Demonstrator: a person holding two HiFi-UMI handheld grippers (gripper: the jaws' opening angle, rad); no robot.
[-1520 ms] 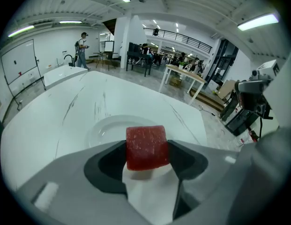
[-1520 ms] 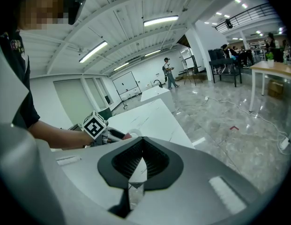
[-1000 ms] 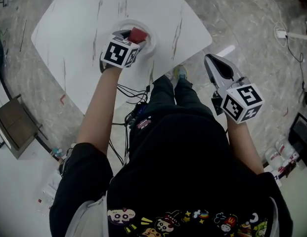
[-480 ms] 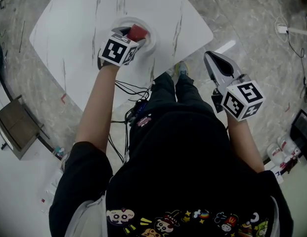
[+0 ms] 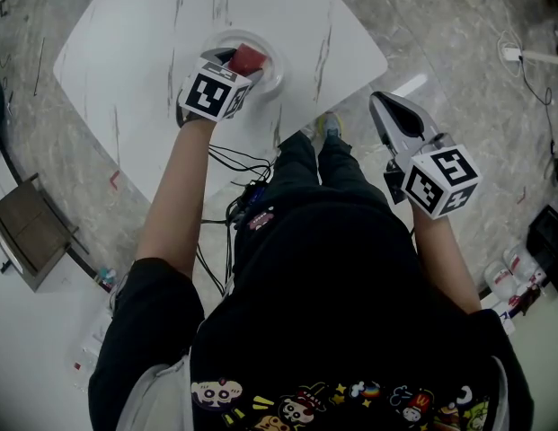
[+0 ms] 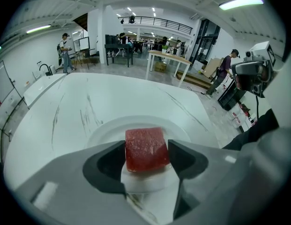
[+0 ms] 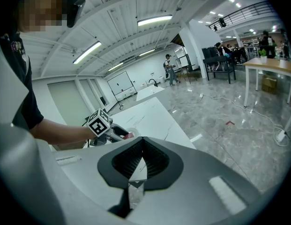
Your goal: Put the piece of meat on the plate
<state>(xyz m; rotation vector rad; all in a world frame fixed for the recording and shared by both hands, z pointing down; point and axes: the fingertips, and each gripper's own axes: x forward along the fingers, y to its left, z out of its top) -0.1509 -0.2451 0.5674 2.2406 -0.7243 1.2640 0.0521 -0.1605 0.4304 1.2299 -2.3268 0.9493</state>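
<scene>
Left claw (image 6: 146, 154) is clamped on the piece of meat (image 6: 144, 143), one jaw on each side face. The meat is a squarish red block with no real long axis. It sits over the middle of the plate (image 6: 185, 128), and whether its underside touches can't be told. The plate lies straight below the claw on the desk (image 6: 65, 107), so the remaining move looks like down and let go, no sideways travel. Right claw (image 7: 142, 143) is closed and empty, off the desk edge, well apart from the plate.
</scene>
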